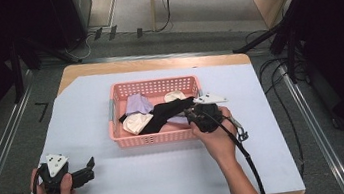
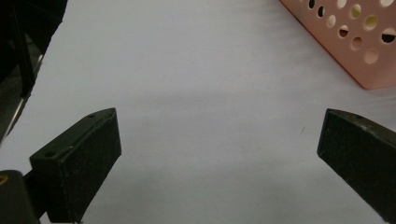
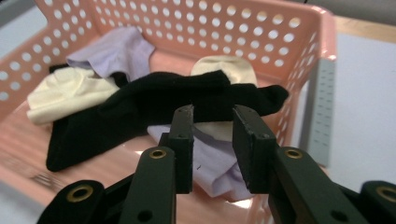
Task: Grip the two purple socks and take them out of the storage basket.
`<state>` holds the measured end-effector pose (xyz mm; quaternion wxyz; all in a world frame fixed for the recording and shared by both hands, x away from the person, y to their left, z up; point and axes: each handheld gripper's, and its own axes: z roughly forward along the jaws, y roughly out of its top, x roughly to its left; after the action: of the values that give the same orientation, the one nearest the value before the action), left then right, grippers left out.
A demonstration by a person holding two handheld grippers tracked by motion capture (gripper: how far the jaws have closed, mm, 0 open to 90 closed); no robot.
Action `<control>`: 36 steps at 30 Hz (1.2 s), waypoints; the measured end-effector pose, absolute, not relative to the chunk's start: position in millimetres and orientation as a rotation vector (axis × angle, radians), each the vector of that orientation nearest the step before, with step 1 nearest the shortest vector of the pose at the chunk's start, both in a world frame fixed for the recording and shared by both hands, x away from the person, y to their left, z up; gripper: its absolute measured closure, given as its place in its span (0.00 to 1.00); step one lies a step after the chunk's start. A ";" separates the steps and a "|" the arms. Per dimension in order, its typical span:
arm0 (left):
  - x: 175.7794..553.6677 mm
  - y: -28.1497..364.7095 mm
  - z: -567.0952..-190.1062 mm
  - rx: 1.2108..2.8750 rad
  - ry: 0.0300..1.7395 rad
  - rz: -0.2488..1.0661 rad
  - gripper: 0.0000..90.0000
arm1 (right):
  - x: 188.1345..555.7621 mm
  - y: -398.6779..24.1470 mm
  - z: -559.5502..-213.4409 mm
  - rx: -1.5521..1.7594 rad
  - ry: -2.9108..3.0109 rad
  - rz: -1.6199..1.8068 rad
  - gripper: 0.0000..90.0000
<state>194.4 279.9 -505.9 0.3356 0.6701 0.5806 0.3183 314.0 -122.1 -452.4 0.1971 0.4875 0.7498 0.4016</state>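
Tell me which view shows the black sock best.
The right gripper view: the black sock lies close and large across the basket, draped over cream and lilac pieces. The high view shows it small, its end by the right gripper. The left gripper view catches a basket corner.

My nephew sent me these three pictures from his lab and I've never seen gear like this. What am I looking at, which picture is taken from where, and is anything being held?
No robot here: a person holds a hand-held claw in each hand. The wide picture comes from a camera above the table. The other two come from cameras riding on the claws, looking along their black jaws.

On the table lies a pale sheet with a pink basket on it. The basket holds socks: a black sock, lilac socks and cream socks.

The left claw rests low near the table's front corner, jaws wide apart, nothing between them. The right claw reaches into the basket, pointing at the black sock. Its jaws stand a little apart and nothing is gripped yet.

So nothing is held at this moment.
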 end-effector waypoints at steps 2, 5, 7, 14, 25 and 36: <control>194.5 280.0 -506.0 1.741 1.519 0.827 0.00 | 323.3 -114.4 -456.9 1.393 2.151 1.076 0.75; 194.6 280.0 -506.1 1.740 1.519 0.824 0.00 | 329.5 -106.4 -457.8 1.399 2.187 1.026 0.76; 194.6 280.1 -506.0 1.745 1.522 0.824 0.00 | 334.0 -103.4 -458.6 1.435 2.207 1.018 0.77; 194.7 280.0 -506.0 1.740 1.526 0.823 0.00 | 347.2 -92.0 -461.2 1.531 2.237 0.830 0.82; 194.7 279.9 -506.0 1.745 1.524 0.827 0.00 | 362.9 -79.0 -467.7 1.649 2.349 0.692 0.68; 194.8 281.4 -505.8 1.735 1.530 0.811 0.00 | 367.4 -62.1 -480.3 1.602 2.409 0.479 0.94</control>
<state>194.8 281.4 -505.8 0.3384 0.6662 0.5872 0.3114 367.4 -62.1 -480.3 0.1043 0.5432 0.8171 0.1625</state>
